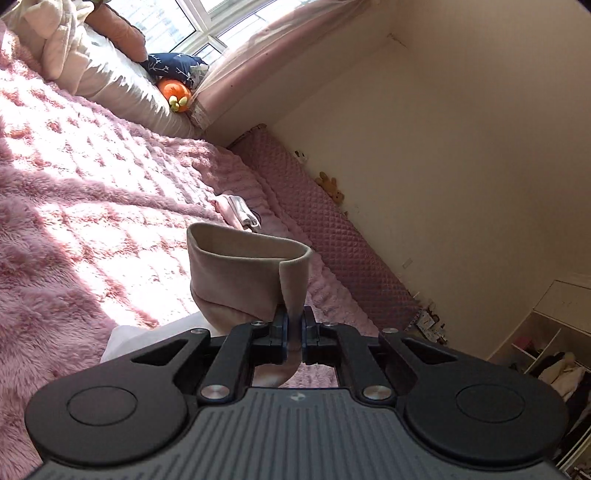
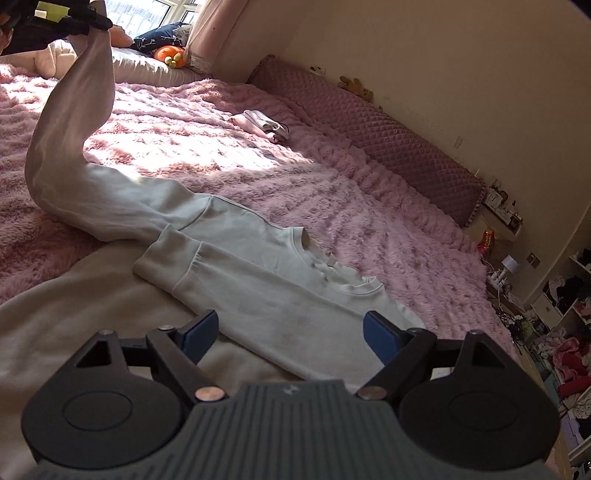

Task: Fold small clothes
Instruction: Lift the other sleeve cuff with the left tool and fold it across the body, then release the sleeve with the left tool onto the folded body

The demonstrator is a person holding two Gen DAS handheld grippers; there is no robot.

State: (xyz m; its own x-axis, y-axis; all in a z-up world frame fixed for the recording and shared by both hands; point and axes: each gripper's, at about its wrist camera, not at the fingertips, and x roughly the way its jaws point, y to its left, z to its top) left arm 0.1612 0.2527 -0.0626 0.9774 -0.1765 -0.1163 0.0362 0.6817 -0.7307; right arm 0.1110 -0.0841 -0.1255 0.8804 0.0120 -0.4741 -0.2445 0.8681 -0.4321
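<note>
— How many garments are you handling?

— One sweatshirt point(image 2: 258, 273), pale, spread on the pink bed point(image 2: 332, 177) at the middle of the right view. Its two sleeves differ: one lies folded across the chest, one rises to the upper left.

— Held by what?

— My left gripper point(image 1: 294, 325), clamped on that cuff point(image 1: 243, 273). My right gripper point(image 2: 290, 334) hovers with fingers apart above the hem.

— Anything else?

— One small clothes pile point(image 2: 262, 123) farther back.

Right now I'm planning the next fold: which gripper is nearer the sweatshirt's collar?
Right. The right gripper hangs open just over the sweatshirt, close to the collar. The left gripper is up near the pillows, shut on a lifted sleeve.
</note>
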